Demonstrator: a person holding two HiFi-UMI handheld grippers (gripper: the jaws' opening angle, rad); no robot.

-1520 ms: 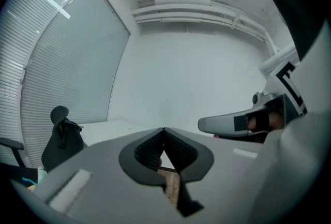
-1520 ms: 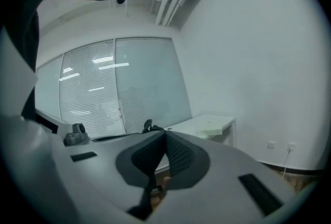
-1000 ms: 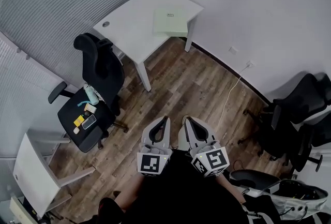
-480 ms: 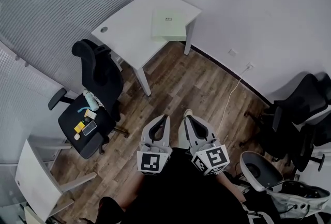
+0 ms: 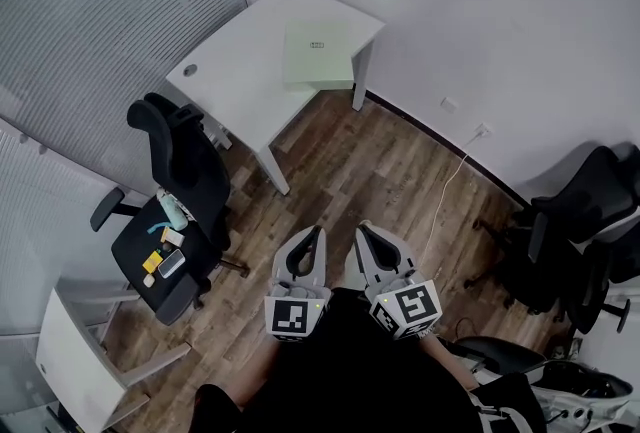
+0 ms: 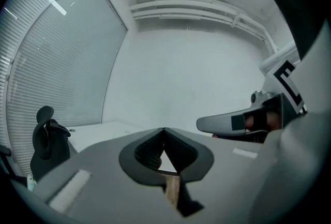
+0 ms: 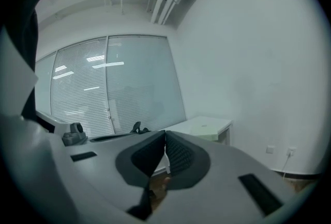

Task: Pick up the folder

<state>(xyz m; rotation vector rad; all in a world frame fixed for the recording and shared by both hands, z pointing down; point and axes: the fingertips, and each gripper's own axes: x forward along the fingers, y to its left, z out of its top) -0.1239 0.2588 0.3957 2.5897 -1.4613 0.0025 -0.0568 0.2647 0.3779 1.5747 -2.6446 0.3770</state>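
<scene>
A pale green folder (image 5: 318, 56) lies flat on the right part of a white desk (image 5: 235, 71) against the far wall; in the right gripper view the folder (image 7: 207, 130) shows small on the desk ahead. My left gripper (image 5: 315, 234) and right gripper (image 5: 364, 231) are held side by side over the wooden floor, well short of the desk, both pointing toward it. Both are shut with nothing between the jaws. In the left gripper view the left gripper (image 6: 164, 129) has its tips meeting, and the right gripper (image 7: 165, 133) looks the same in its own view.
A black office chair (image 5: 185, 161) stands left of the desk, with small items on a second seat (image 5: 160, 246). More black chairs (image 5: 570, 231) crowd the right side. A white cable (image 5: 445, 181) runs from a wall socket across the floor. A white chair (image 5: 80, 361) stands at lower left.
The desk, folder and chairs have shifted left and slightly up in the head view as I move forward across the floor. Both grippers keep the same shut pose.
</scene>
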